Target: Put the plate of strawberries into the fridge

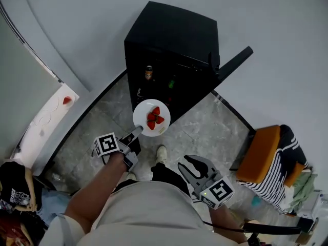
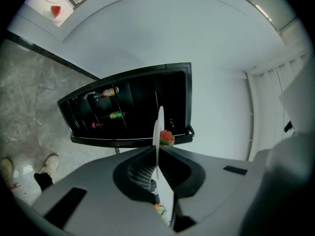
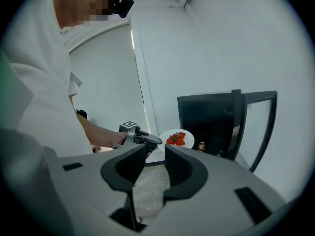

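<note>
A white plate point(image 1: 145, 121) carrying strawberries point(image 1: 154, 116) hovers just in front of the open black fridge point(image 1: 174, 35). My left gripper point(image 1: 136, 132) is shut on the plate's near rim. In the left gripper view the plate point(image 2: 158, 127) stands edge-on between the jaws, with one strawberry point(image 2: 166, 138) showing past it and the fridge point(image 2: 147, 102) shelves behind. My right gripper point(image 1: 188, 164) hangs low by my right side, open with nothing in it. The right gripper view shows the plate point(image 3: 188, 140), the left gripper point(image 3: 140, 137) and the fridge point(image 3: 211, 117) beyond its open jaws.
The fridge door point(image 1: 233, 63) swings out to the right. Bottles point(image 1: 148, 73) stand on the fridge shelves. An orange chair with striped cloth point(image 1: 271, 160) is at the right. A white ledge point(image 1: 48, 114) runs along the left wall. My shoe point(image 1: 161, 152) is below the plate.
</note>
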{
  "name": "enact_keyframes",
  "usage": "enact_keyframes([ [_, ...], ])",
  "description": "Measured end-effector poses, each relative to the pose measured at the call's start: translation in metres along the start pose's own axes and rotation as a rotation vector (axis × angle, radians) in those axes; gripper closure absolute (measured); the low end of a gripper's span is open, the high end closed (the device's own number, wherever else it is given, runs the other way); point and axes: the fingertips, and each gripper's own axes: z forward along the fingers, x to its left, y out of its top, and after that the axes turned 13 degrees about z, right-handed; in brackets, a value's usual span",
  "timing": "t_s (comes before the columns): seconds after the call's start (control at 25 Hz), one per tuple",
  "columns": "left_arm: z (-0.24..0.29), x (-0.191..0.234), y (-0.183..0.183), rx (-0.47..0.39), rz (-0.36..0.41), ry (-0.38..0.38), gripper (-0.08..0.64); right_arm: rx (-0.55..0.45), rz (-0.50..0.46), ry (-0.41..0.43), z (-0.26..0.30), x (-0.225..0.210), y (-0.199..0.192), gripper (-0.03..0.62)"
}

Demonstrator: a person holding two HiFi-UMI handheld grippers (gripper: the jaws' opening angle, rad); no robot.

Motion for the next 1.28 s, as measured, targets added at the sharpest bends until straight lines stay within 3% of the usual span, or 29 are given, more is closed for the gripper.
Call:
enact_keyframes([
  [0.24, 0.088, 0.030, 0.034, -0.082, -0.029, 0.058, 0.534, 0.053, 0.003, 0.033, -0.006, -0.079, 0.024, 0.463],
  [0.6, 0.186, 0.093, 0.070, -0.184, -0.074, 0.141, 0.534, 0.100, 0.027, -0.008, -0.031, -0.171, 0.036, 0.463],
  [0.96, 0.250, 0.153, 0.100, -0.232, -0.102, 0.233, 0.534, 0.125, 0.080, -0.081, -0.051, -0.215, 0.035, 0.463],
  [1.28, 0.285, 0.185, 0.116, -0.225, -0.069, 0.323, 0.534, 0.149, 0.107, -0.124, -0.058, -0.233, 0.037, 0.463],
])
